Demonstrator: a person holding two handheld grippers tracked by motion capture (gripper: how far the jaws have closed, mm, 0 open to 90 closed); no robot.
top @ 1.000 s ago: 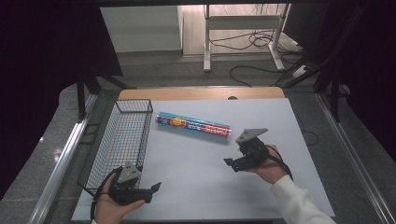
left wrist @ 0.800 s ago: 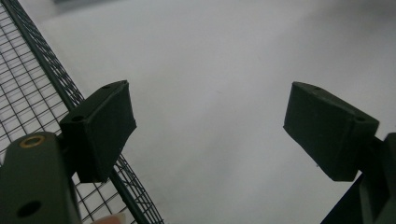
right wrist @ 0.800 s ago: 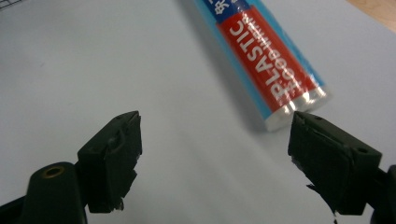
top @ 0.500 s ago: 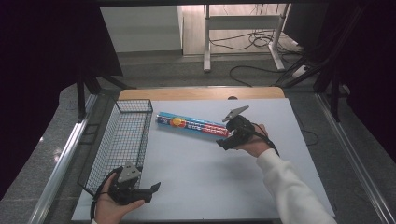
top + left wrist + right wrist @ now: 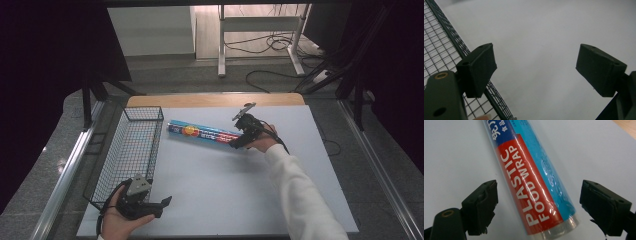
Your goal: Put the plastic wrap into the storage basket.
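- My right gripper (image 5: 239, 140) sits over the right-hand end of the roll of plastic food wrap (image 5: 204, 134), past the middle of the table (image 5: 310, 150) toward its far edge.
- In the right gripper view my jaws stand wide apart, one on each side of the roll (image 5: 534, 185), with a gap between each pad and the wrapper; nothing is clamped.
- The roll lies flat on the table's pale sheet, slanting a little, its left end near the far end of the wire basket (image 5: 131, 150) and its right end under my right gripper (image 5: 537, 206).
- The label reads "PLASTIC FOOD WRAP" in white on a red band, with blue beside it.
- My left gripper (image 5: 161, 206) rests in my left hand (image 5: 120, 222) at the table's near left corner, just beside the basket's near end.
- In the left gripper view its jaws are also spread wide, empty, over bare table (image 5: 544, 50), and the basket's wire rim (image 5: 456, 47) runs past the left jaw.
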